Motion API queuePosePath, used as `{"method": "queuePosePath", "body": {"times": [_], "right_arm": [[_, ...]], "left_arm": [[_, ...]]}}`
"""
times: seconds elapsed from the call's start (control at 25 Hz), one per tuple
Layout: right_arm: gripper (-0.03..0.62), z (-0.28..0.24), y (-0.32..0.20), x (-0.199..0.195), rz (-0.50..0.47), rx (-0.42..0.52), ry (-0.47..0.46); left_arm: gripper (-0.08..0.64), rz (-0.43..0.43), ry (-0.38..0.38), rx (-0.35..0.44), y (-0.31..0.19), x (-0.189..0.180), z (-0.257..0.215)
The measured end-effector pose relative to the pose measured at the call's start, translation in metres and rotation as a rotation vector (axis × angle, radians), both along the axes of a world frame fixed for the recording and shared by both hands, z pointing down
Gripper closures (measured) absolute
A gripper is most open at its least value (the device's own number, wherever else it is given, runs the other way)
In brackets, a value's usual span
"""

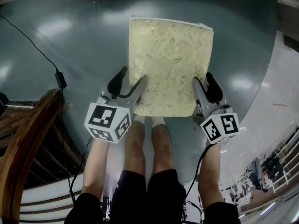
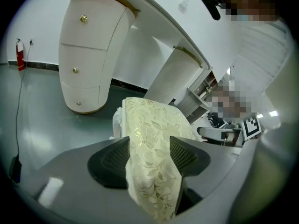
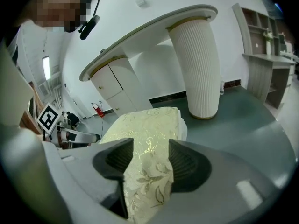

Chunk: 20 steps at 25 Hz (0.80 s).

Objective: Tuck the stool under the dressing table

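My left gripper (image 2: 148, 154) has its jaws pinching the near left corner of the stool (image 1: 170, 64), on the cream flowered cushion. My right gripper (image 3: 150, 161) pinches the near right corner the same way. The stool stands on the grey floor (image 1: 79, 45) in front of the dressing table (image 3: 154, 29), not yet under its surface. The dressing table's drawers (image 2: 91, 55) are closed.

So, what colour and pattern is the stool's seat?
Pale yellow-cream seat, leafy floral pattern; clearest in left gripper view.
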State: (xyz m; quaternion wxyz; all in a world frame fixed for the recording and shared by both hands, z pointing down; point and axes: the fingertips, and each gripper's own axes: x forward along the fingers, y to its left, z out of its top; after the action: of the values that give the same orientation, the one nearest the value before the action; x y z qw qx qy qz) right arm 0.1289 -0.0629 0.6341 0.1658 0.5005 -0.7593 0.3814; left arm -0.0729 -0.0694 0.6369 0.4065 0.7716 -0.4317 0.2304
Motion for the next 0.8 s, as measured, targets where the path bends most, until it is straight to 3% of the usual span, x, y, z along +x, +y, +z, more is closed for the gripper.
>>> {"method": "queuePosePath", "body": {"times": [0.12,0.24,0.56,0.8], "right_arm": [[0.292,0.008,0.000,0.003,0.018,-0.027,-0.063],[0.261,0.017,-0.002,0.008,0.029,-0.047,-0.085],[0.227,0.042,0.002,0.007,0.015,-0.114,-0.180],[0.225,0.045,0.001,0.004,0.020,-0.115,-0.260]], "left_arm": [[0.186,-0.030,0.047,-0.011,-0.002,0.002,0.004],[0.113,-0.053,0.073,-0.017,-0.004,0.001,0.010],[0.066,-0.042,0.127,-0.068,0.003,0.007,0.031],[0.063,-0.059,0.145,-0.089,0.005,0.010,0.044]]}}
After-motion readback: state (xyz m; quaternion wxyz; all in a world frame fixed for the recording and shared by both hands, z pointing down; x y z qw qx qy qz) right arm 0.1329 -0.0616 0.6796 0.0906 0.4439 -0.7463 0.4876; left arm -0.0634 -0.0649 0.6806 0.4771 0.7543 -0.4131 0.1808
